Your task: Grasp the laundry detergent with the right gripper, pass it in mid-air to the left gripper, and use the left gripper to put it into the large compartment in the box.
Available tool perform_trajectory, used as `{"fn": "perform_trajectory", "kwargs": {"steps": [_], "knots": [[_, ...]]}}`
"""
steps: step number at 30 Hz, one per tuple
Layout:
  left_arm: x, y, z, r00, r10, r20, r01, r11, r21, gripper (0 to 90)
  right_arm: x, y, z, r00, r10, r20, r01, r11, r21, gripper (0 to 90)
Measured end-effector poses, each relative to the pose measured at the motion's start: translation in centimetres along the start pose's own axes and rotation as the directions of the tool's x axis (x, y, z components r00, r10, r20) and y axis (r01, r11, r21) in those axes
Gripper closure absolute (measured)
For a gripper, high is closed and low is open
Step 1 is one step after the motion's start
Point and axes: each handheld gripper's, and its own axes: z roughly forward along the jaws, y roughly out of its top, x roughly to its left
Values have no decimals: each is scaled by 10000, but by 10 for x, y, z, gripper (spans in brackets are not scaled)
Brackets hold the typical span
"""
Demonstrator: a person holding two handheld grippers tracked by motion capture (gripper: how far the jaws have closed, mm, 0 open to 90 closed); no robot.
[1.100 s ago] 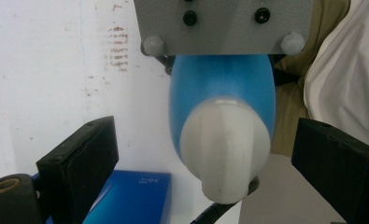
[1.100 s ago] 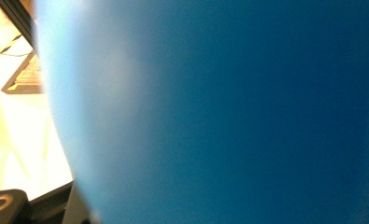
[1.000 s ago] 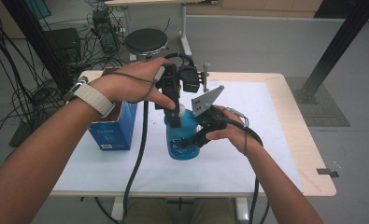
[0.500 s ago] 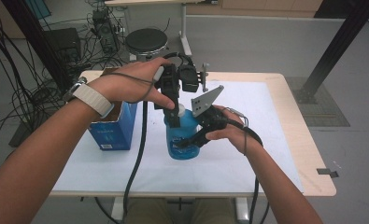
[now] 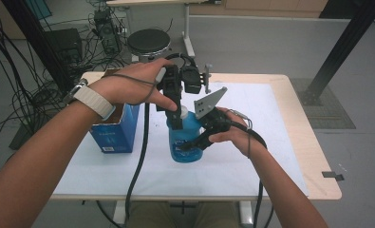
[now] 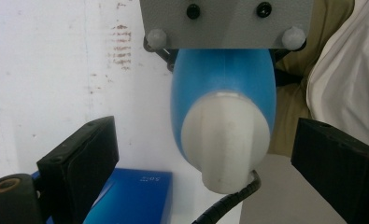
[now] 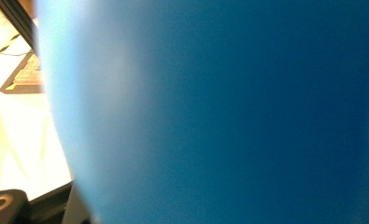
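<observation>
A blue bottle (image 5: 189, 135) with a white cap (image 5: 183, 113) stands upright on the white mat (image 5: 251, 156). My right gripper (image 5: 187, 145) comes in from the right and is shut on the bottle's body, whose blue wall (image 7: 219, 112) sits right against that gripper's camera. My left gripper (image 5: 176, 119) points down from above at the cap. In the left gripper view the cap (image 6: 224, 140) sits between its black fingers (image 6: 79, 158), with a gap on each side, so my left gripper (image 6: 205, 144) is open.
A blue cardboard box (image 5: 116, 130) stands on the mat just left of the bottle. The wooden table edge (image 5: 313, 142) runs along the right. A black stool (image 5: 148, 42) and cables lie behind the table.
</observation>
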Motion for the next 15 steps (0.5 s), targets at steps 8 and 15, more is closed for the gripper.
{"fn": "perform_trajectory", "kwargs": {"steps": [8, 15], "knots": [[-1, -1, 0, 10000, 8, -37, -8, 10000, -29, 79, 0, 0, 0, 10000, 27, 28, -28, 10000, 39, 431], [-2, 0, 0, 10000, 7, -66, -7, 10000, -33, 79, 0, 0, 1, 10000, 5, 8, -5, 10000, 41, 431]]}}
